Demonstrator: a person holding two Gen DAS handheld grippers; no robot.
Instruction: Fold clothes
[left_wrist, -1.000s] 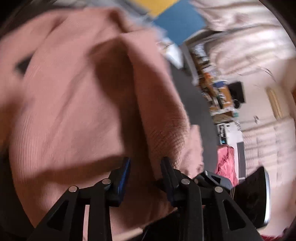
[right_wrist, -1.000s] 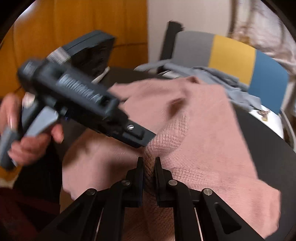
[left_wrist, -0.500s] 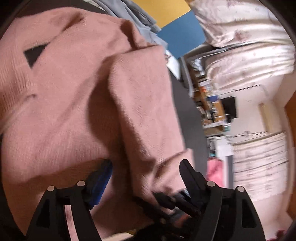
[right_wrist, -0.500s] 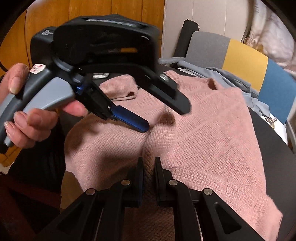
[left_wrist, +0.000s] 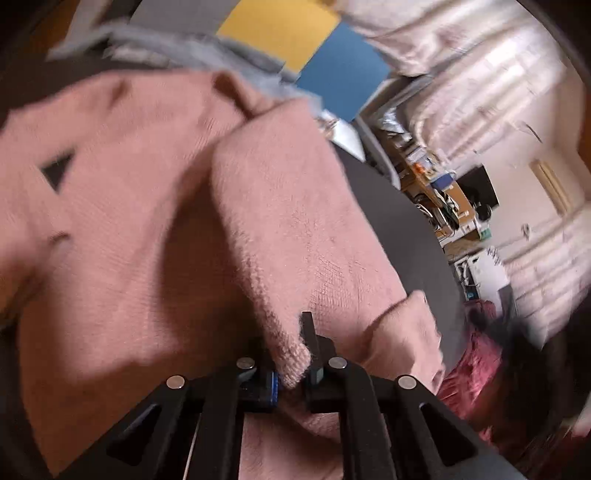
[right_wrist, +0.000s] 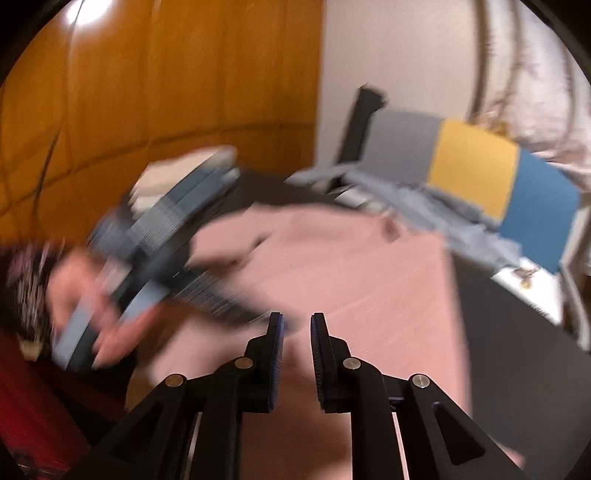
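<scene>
Dark round table (left_wrist: 402, 236), pink knitted sweater (left_wrist: 147, 229) spread; left gripper (left_wrist: 295, 363) clamping its fold, right gripper (right_wrist: 296, 332) just parted, nothing between.

The pink sweater (left_wrist: 155, 229) is a soft, matt knit with a fine waffle texture. Under it the round table (left_wrist: 402, 236) looks smooth, dark and matt. The gripper fingers (right_wrist: 325, 354) are matt black plastic with small shiny metal pins. Behind, the wood panelling (right_wrist: 155, 85) has a glossy orange-brown sheen.
</scene>
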